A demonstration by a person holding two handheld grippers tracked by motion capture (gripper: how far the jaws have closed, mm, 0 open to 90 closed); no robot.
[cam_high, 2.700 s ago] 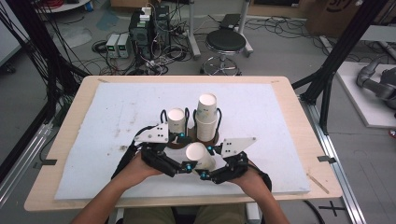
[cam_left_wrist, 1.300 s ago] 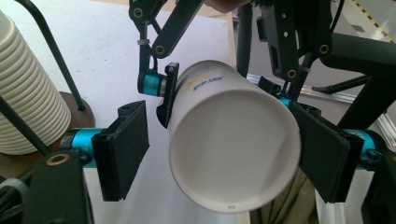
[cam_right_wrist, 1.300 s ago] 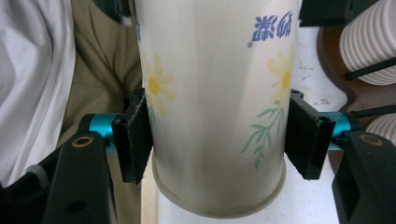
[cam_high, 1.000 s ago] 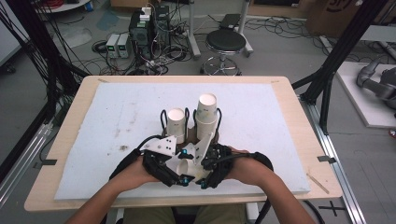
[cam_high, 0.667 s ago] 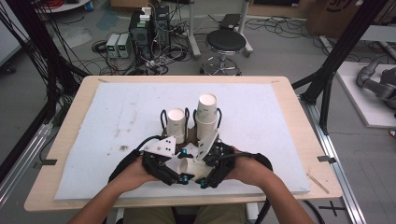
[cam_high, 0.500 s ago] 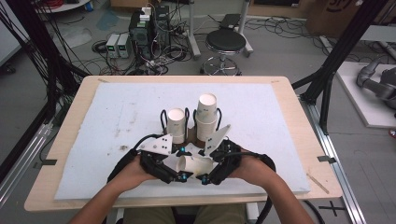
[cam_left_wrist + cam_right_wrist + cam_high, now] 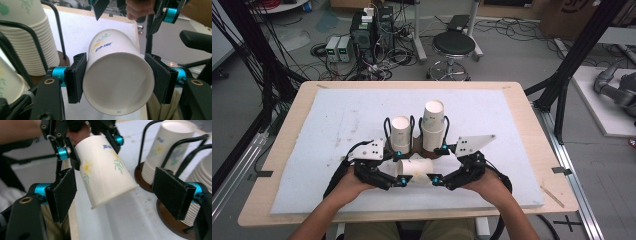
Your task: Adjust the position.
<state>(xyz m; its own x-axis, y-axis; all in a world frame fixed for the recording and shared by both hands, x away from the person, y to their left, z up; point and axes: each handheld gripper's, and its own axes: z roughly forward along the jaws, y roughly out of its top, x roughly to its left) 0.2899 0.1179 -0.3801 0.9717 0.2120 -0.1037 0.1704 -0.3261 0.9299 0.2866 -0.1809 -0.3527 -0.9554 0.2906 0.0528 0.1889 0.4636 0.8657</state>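
Cups: one loose paper cup (image 7: 418,168) lying sideways near the table's (image 7: 522,115) front edge; two stacks (image 7: 401,134) standing behind.
Left gripper (image 7: 403,180): clamping the cup's rim end.
Right gripper (image 7: 435,179): jaws spreading wide, clearing the cup's base.

left gripper (image 7: 117,80) clamped, right gripper (image 7: 120,195) spread wide.

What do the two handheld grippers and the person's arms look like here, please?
Both the left gripper and the right gripper are black, with flat black padded jaws, turquoise metal collars and brass-coloured pivot screws. Each carries a grey three-cornered plate dotted with holes and trails a black cable. The forearms are bare, with no sleeves visible.
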